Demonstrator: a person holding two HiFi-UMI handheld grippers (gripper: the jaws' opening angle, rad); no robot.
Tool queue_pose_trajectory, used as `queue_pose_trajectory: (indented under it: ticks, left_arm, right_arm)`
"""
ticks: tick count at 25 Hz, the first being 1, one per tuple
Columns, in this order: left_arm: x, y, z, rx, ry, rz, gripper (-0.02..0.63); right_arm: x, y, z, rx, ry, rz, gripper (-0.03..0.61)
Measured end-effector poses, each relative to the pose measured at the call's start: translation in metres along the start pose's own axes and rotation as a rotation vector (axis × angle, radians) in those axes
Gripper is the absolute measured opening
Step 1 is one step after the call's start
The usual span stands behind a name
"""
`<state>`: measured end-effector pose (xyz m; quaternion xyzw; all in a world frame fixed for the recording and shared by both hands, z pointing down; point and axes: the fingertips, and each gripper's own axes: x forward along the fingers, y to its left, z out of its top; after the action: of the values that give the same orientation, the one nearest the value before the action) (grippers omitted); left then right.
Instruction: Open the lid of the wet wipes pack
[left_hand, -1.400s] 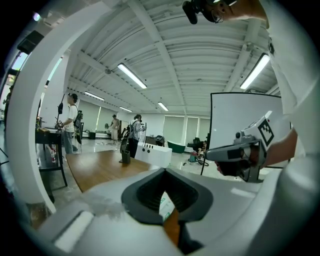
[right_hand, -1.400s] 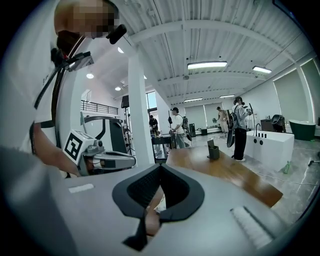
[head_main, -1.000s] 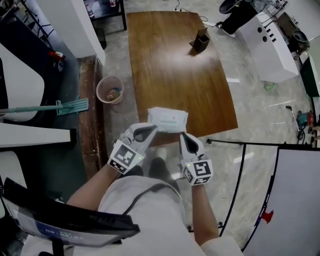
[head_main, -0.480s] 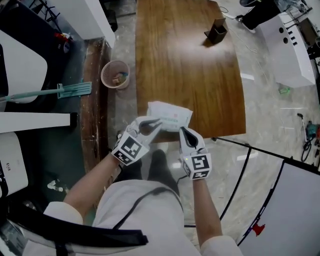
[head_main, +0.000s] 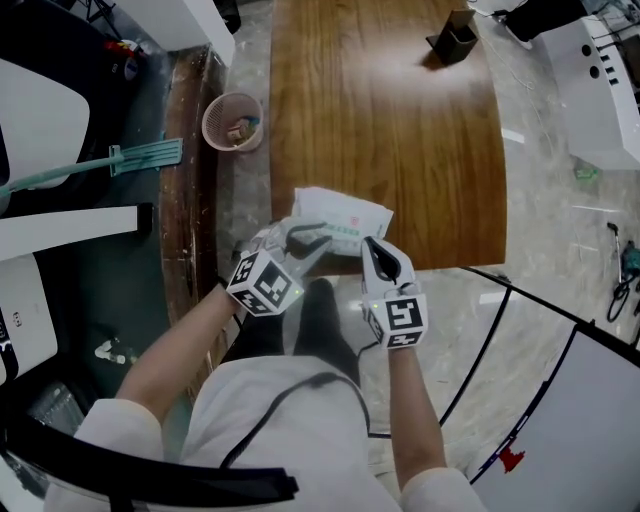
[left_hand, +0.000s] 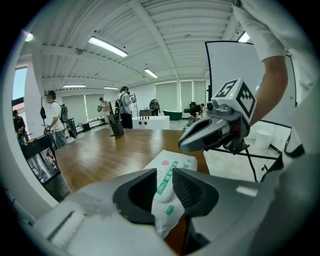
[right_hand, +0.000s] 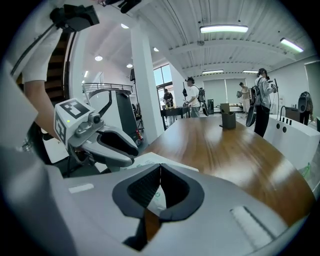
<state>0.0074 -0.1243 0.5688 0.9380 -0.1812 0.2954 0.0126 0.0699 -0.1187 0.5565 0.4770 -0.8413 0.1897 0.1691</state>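
The white wet wipes pack (head_main: 342, 220), printed in green, lies at the near edge of the brown wooden table (head_main: 400, 140). My left gripper (head_main: 305, 243) is at its near left corner. In the left gripper view the jaws (left_hand: 164, 176) are opening; the pack's (left_hand: 181, 161) end seam stands in the gap and neither pad presses on it. My right gripper (head_main: 369, 244) is at the near right corner. In the right gripper view its jaws (right_hand: 160, 167) are shut, with the pack's (right_hand: 150, 159) thin edge running in between them. The lid is not visible.
A dark holder (head_main: 458, 38) stands at the table's far end. A pink bin (head_main: 233, 120) and a green mop (head_main: 110, 165) are on the floor at left. A white cabinet (head_main: 600, 80) is at right, a black stand frame (head_main: 520, 300) near right. People stand far behind.
Both grippers came down with the pack toward the table's near edge. The left gripper's jaws have parted from the pack's seam; the right gripper stays shut.
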Motion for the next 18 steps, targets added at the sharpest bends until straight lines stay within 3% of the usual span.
queue_pose_trajectory:
  ticks: [10,18]
  left_arm:
    - [0.026,-0.005,-0.006,0.23,0.093,-0.07,0.246]
    - [0.04,-0.002,-0.011,0.312,0.157,-0.155,0.293]
  right_arm:
    - [0.002,-0.005,-0.019,0.004,0.033,0.006,0.009]
    - [0.004,0.0,-0.027,-0.02,0.064,0.028,0.01]
